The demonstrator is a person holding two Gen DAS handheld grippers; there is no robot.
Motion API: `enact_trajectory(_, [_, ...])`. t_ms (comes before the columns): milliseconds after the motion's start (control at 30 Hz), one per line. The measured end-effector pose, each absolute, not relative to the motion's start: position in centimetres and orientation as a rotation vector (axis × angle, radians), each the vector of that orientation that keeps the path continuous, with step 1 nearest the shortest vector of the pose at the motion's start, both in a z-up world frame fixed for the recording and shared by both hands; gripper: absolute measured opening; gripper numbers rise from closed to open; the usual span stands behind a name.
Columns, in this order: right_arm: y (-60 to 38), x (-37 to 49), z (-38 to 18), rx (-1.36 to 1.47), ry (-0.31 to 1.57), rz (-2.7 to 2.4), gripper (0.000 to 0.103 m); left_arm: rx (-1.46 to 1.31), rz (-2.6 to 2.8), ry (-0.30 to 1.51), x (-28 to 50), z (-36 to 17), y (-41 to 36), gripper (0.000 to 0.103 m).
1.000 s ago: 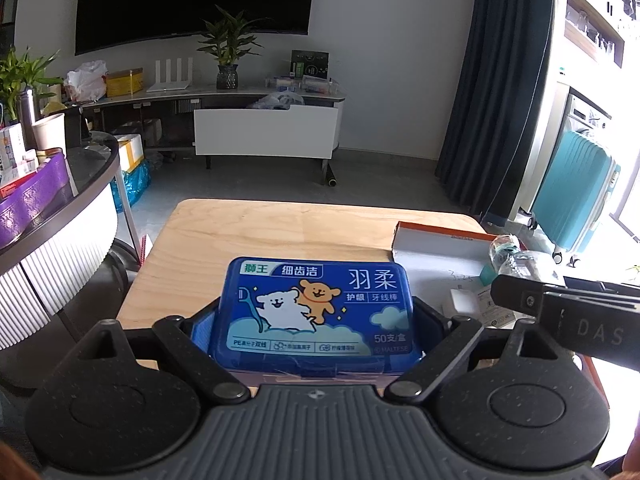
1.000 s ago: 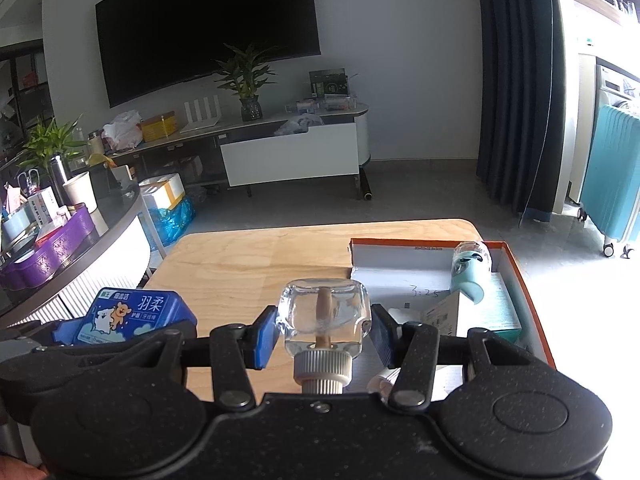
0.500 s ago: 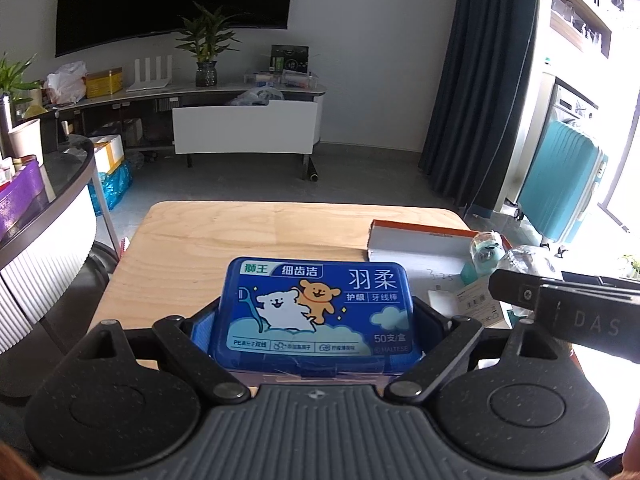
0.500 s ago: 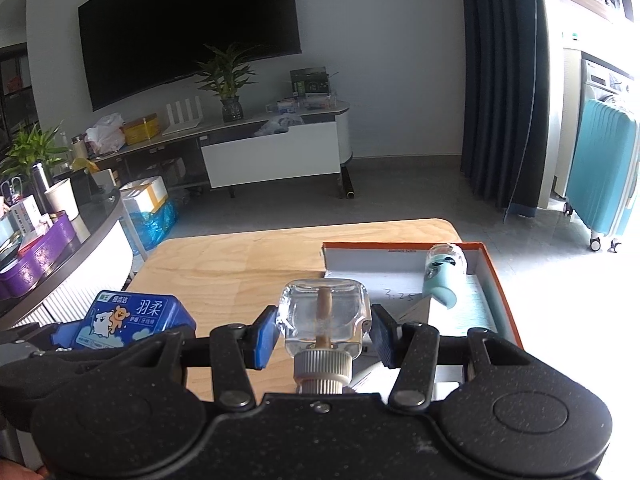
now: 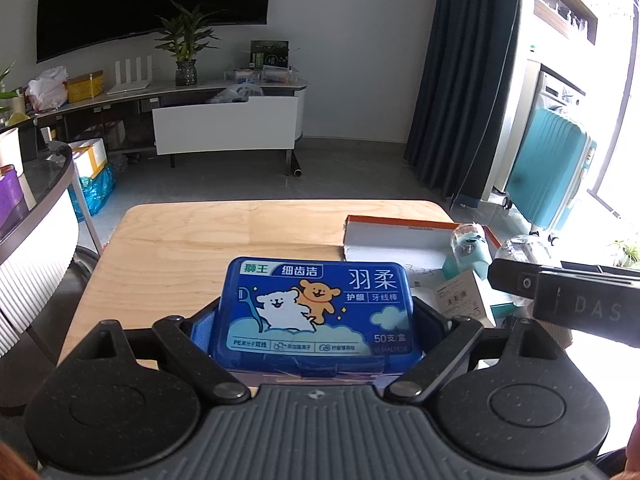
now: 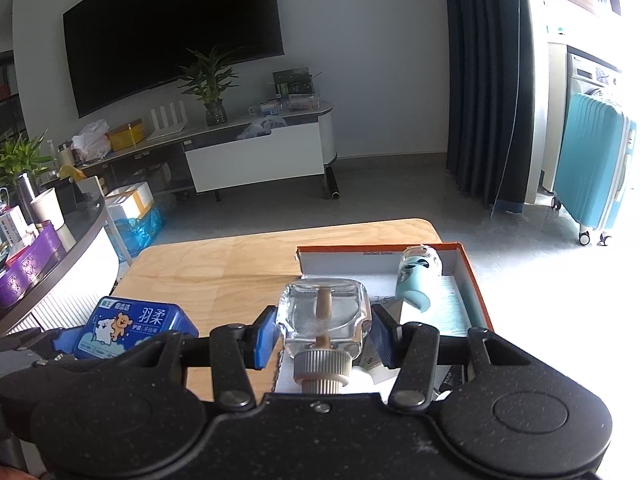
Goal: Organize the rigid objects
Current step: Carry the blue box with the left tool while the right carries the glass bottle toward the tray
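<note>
Above the wooden table, the left gripper clamps the blue floss box, the right gripper a glass bottle

Glossy blue plastic box; clear glass bottle — pale wood-grain table, matt.

The left gripper is clamping a blue floss-pick box, while the right gripper is pinching a clear glass bottle, both held side by side.

wall TV | potted plant on TV console | teal suitcase | dark curtain
</note>
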State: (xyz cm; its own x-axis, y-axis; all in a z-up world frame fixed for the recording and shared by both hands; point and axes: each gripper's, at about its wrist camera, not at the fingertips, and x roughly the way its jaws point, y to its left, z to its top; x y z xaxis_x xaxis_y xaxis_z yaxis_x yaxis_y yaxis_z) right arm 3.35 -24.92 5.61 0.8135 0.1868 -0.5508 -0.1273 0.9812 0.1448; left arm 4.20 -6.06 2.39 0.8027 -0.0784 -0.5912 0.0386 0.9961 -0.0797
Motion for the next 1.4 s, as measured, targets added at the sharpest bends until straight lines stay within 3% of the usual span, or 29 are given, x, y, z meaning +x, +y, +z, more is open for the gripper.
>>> enact_trajectory(1400, [-30.1,5.0,4.5,0.145,0.626,0.064,0.06,-0.012,-0.199,0.676,7.0,1.3,-10.4,0.093])
